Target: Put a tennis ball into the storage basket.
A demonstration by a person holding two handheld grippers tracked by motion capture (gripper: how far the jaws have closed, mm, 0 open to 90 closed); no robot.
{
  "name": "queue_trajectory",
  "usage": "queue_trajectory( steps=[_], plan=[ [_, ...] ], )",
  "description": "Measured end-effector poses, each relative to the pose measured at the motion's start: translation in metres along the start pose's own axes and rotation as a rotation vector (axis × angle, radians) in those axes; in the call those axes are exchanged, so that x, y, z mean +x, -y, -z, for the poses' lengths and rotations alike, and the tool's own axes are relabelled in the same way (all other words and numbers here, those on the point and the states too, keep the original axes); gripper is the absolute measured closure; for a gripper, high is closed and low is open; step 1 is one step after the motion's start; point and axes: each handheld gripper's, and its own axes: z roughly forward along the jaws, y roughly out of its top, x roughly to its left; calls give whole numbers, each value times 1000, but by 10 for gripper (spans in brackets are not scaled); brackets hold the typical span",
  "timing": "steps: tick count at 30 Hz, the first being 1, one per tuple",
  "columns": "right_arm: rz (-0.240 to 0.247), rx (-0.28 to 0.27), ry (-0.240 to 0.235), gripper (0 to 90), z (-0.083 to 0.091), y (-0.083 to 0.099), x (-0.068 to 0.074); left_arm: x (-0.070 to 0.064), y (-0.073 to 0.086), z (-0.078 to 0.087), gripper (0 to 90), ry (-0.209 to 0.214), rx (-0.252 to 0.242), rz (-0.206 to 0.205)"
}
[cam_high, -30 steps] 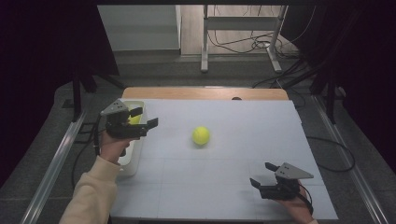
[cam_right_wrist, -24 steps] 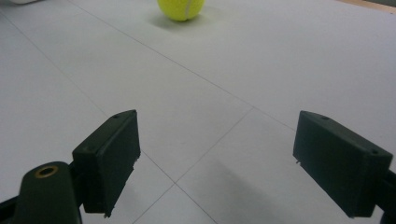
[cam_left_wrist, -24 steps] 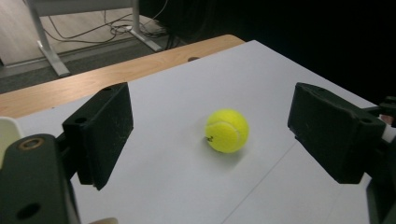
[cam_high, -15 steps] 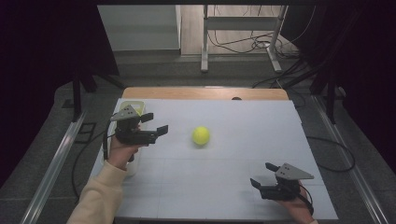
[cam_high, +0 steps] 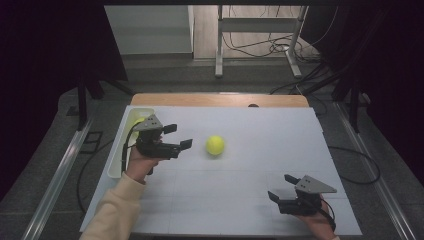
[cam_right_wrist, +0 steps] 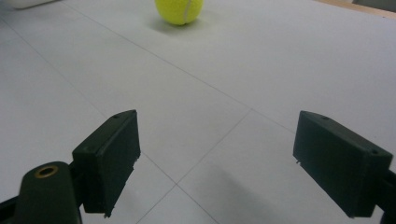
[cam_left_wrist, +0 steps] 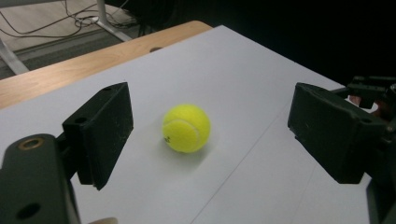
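A yellow tennis ball (cam_high: pixel 215 145) lies alone on the white table sheet (cam_high: pixel 260 150), just left of centre in the high view. The left gripper (cam_high: pixel 177 136) is held to the left of the ball, near it but not touching, its jaws spread wide and pointed toward it. In the left gripper view the ball (cam_left_wrist: pixel 186 128) sits at mid-frame between the two open jaws, farther off than their tips, resting on the sheet. A pale tray (cam_high: pixel 125 145) stands at the sheet's left edge, partly behind the left hand. The right gripper (cam_high: pixel 281 187) sits at lower right of the high view, well apart from the ball, jaws likewise spread and empty. In the right gripper view the ball (cam_right_wrist: pixel 179 10) appears at the top edge.
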Motion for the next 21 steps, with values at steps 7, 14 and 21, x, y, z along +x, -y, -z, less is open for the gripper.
queue_trajectory(
  steps=[7, 14, 21],
  plan=[
    [-4, -2, 0, 153, 0, 0, -2, -3, 5, -17, 150, 8, 32, 8],
    [6, -2, -6, 153, -1, -1, -1, -5, 7, -29, 149, 13, 65, 2],
    [-5, -12, 1, 153, 4, 1, -3, -5, 8, -41, 149, 20, 84, -1]
  ],
)
